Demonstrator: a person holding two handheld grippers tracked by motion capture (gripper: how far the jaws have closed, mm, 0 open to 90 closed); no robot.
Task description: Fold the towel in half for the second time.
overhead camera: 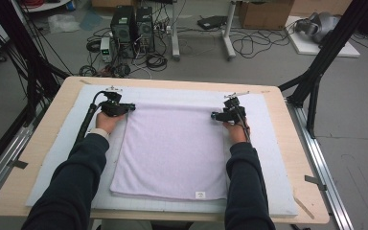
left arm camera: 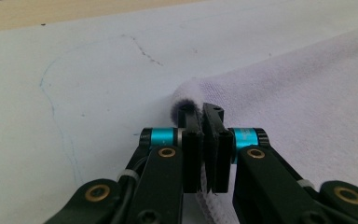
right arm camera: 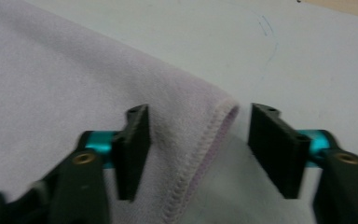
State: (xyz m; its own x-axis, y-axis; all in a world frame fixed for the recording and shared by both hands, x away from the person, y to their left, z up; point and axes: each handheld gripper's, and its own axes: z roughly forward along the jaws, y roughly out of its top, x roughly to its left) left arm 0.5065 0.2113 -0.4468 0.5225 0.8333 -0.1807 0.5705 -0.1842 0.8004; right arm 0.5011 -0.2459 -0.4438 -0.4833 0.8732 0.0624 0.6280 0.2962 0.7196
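In the high view, a lilac towel [overhead camera: 172, 151] lay flat on a white mat [overhead camera: 278, 158] at the middle of the tabletop [overhead camera: 43, 143], with the left hand-held gripper [overhead camera: 129, 107] and right hand-held gripper [overhead camera: 214, 115] at its upper corners. In the left gripper view, the left hand-held gripper [left arm camera: 200, 109] pinched a bunched towel [left arm camera: 307, 107] corner. In the right gripper view, slightly blurred, the right hand-held gripper [right arm camera: 198, 116] seemingly stood spread, the towel [right arm camera: 51, 84] corner between its jaws.

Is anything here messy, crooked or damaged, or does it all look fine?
Nothing stands out. The lilac towel lies flat and square on the white mat. The left gripper pinches one far corner, bunching it slightly; the right gripper straddles the other.
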